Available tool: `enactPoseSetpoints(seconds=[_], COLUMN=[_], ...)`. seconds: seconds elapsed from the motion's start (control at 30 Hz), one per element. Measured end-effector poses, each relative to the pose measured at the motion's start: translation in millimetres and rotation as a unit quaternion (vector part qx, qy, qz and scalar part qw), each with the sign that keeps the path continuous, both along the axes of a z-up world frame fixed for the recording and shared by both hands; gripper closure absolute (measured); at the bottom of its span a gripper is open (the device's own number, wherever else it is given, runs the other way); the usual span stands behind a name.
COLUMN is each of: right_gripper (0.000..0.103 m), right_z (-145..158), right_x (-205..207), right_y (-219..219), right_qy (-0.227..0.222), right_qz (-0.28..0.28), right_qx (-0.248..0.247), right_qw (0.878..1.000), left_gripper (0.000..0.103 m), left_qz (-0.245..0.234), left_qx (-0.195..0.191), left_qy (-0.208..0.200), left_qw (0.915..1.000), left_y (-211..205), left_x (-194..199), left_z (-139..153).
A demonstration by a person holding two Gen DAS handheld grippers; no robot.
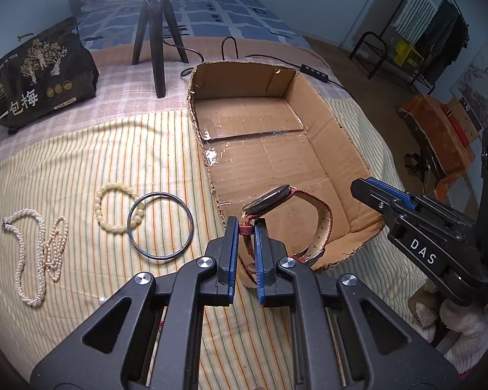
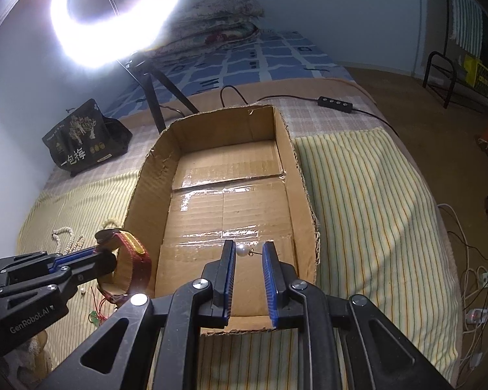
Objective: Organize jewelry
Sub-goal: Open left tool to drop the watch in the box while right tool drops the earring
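Note:
My left gripper [image 1: 245, 229] is shut on the red woven strap of a wristwatch [image 1: 270, 200], which hangs over the near left corner of an open cardboard box [image 1: 341, 136]. In the right wrist view the same watch [image 2: 136, 253] sits in the left gripper [image 2: 109, 253]. My right gripper [image 2: 249, 252] is shut on a small pearl earring [image 2: 242, 249], held over the near end of the box [image 2: 296, 169]. From the left wrist view the right gripper [image 1: 361, 188] shows side-on above the box's right wall, the pearl hidden. A pearl necklace [image 1: 32, 253], a pale bead bracelet [image 1: 114, 208] and a dark bangle [image 1: 161, 226] lie on the striped sheet.
A black tripod [image 1: 156, 39] carrying a ring light [image 2: 114, 9] stands behind the box. A black printed bag [image 1: 39, 74] sits at the back left. A cable with an inline controller [image 2: 336, 102] runs along the far right, and the bed edge drops off to the right.

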State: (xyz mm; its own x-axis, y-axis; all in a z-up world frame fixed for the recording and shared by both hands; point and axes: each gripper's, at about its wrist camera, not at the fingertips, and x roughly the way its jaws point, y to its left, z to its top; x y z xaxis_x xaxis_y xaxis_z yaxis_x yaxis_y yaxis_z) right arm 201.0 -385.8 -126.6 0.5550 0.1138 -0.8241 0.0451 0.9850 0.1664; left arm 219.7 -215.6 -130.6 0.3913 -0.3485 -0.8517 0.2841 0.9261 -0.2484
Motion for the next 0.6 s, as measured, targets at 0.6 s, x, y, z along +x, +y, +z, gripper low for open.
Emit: enactPoseSetpoints(seconds=[0.6], right_gripper=[0.07], right_z=[5], right_x=[-4], right_y=[1], right_qy=[-0.011], right_qz=[-0.008], right_qx=[-0.007], right_qw=[1.0], left_gripper=[0.08], left_qz=[0.001], left_qx=[0.003], left_qy=[-0.016], left_qw=[0.9999], left_y=[6], left_x=[-3], left_z=[4])
